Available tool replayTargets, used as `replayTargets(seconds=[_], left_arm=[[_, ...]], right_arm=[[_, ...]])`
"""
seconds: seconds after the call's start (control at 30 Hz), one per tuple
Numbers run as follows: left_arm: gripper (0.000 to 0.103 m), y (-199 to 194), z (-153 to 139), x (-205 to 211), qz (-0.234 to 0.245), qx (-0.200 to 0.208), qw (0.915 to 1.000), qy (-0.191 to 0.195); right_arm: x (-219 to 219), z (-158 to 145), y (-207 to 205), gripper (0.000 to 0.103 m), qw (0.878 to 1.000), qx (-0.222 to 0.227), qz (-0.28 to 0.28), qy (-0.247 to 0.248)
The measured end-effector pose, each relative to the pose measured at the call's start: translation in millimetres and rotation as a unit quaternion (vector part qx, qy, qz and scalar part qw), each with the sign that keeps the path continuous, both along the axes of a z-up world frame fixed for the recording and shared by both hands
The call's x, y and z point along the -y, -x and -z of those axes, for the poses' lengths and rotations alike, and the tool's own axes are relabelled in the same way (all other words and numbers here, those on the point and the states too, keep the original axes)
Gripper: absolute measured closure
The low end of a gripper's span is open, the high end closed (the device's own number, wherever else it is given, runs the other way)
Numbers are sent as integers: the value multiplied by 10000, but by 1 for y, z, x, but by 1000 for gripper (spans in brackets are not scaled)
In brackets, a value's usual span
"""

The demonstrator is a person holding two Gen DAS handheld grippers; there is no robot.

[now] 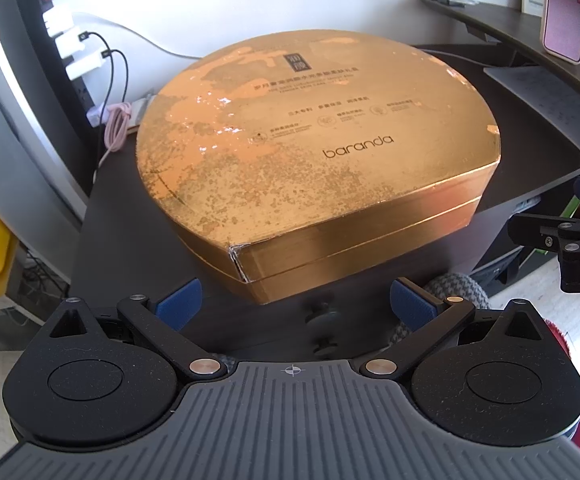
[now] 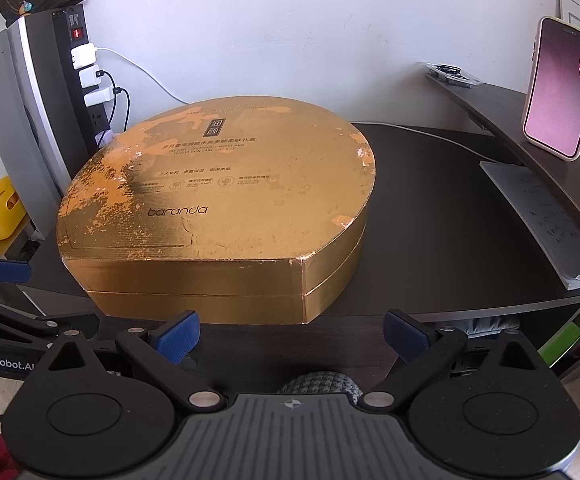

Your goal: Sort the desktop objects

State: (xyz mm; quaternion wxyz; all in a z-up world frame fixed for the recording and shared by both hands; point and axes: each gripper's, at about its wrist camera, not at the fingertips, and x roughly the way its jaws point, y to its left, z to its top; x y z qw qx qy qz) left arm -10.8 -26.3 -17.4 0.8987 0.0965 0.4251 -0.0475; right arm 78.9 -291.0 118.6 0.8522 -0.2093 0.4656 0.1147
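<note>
Gold box (image 1: 314, 152) sits on the dark counter (image 1: 129, 232), lid on, its pointed corner turned toward both grippers and lying close to the counter's near edge. Gilt worn off in patches; lid seam runs round the side wall.

Risks, as judged from here:
- Box is far wider than either gripper's spread. A one-sided pinch on the lid rim would likely lift the lid alone and leave the base behind, or tip the whole thing.
- Foil surface looks slick; pads could slide on it if the two sides do not press evenly.
- Near corner is already split at the seam; a squeeze there could tear it further.
- A push from the front would drive the box back toward the charging cables (image 1: 113, 76) and power strip (image 2: 83, 68) behind it on the left.
- A swing to the right threatens the notepad (image 2: 542, 216) and the phone (image 2: 558, 88) propped on the raised shelf (image 2: 502, 112).

Pose:
- Left gripper (image 1: 296, 302) low, in front of the near corner, pointing forward at the box, fingers spread wide, nothing between them, not touching the box.
- Right gripper (image 2: 292, 338) level with the counter edge, facing the box's flat front wall, fingers likewise wide and empty, clear of the box.
- The two grippers lie close side by side; each shows at the edge of the other's view.
</note>
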Motion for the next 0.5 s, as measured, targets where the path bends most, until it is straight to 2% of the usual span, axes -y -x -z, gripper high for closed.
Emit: replayTargets(seconds=[0.5], left_arm=[[0,3,-1,0,23,45,10000,-3]], right_arm=[[-2,1,2,4,10000,-31,-39,-15]])
